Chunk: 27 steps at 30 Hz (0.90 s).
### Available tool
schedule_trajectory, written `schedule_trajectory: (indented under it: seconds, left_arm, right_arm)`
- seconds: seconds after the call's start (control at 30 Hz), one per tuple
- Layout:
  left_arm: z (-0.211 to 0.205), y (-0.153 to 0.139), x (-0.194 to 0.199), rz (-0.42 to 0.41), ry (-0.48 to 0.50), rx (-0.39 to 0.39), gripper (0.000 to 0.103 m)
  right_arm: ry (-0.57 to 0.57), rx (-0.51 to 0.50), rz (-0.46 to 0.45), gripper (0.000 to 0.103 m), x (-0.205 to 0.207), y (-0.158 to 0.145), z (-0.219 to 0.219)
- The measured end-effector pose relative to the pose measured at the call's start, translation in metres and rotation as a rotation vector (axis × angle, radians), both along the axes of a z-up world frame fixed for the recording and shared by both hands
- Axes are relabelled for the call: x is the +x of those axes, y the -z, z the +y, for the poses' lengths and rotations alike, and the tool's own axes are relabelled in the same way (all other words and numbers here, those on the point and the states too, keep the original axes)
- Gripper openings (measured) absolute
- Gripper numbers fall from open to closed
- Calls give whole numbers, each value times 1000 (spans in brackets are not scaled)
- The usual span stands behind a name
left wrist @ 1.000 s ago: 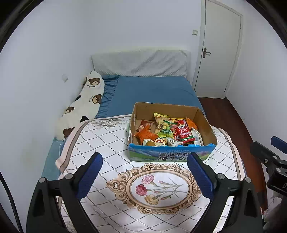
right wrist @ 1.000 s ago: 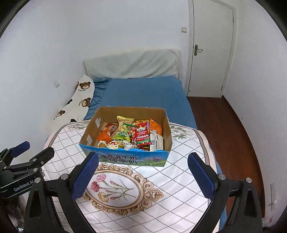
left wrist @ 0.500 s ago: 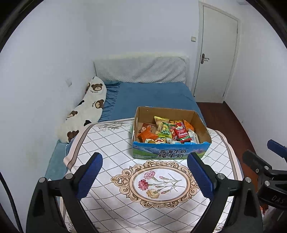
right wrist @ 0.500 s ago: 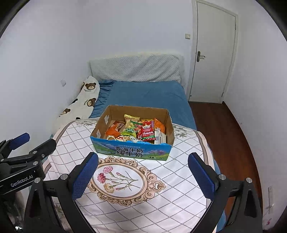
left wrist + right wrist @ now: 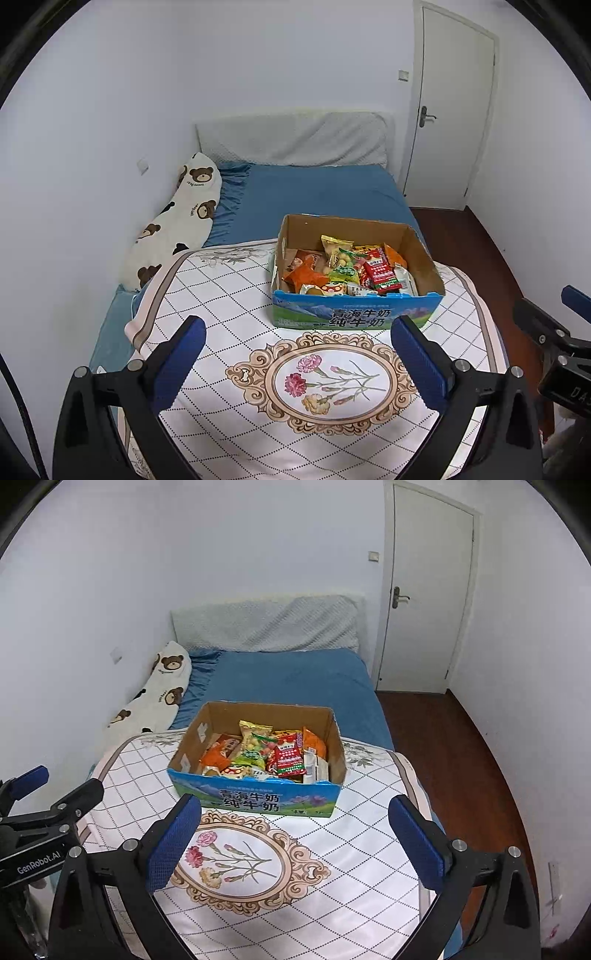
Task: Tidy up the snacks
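Both claws, left claw (image 5: 297,363) and right claw (image 5: 293,840), gape empty before one snack-filled box (image 5: 354,317).

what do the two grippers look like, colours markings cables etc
Both match: the left gripper and the right gripper have black angular frames with silver bolts and two fingers faced with blue textured pads. In the right wrist view, the left gripper's body carries white "GenRobot.AI" lettering. A thin black cable runs along the left wrist view's edge.

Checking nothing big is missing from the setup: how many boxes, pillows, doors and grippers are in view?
Cardboard box: 1
Bear pillow: 1
Door: 1
Grippers: 2, left gripper, right gripper, both open
Total: 5
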<state>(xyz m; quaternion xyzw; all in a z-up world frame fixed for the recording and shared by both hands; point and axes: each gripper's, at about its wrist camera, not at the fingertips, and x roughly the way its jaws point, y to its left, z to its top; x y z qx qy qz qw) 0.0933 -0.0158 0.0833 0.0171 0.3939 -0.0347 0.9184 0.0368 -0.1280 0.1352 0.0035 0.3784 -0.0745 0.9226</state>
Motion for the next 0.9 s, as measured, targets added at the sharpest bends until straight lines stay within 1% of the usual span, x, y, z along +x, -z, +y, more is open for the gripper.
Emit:
schedule_trajectory:
  seconds: [0.27, 0.33, 0.4, 0.57, 0.73, 0.9]
  left_arm:
    - [-9, 19, 36, 17, -12, 15, 103]
    - [-12, 24, 46, 22, -16, 30, 103]
    - [-14, 27, 53, 25, -17, 26, 103]
    - [-20, 36, 71, 31, -23, 46, 103]
    - [-26, 42, 83, 40, -16, 50, 103]
    - [-31, 46, 88, 47, -11, 51, 103]
  right_arm:
    - [30, -8, -4, 103, 30, 19, -12]
    - [38, -9, -5, 103, 38, 23, -15]
    - [44, -8, -1, 103, 46, 26, -18]
    - [60, -17, 3, 103, 63, 36, -25]
    - [71, -23, 17, 103, 81, 47, -31]
    - [75, -26, 28, 103, 90, 53, -35]
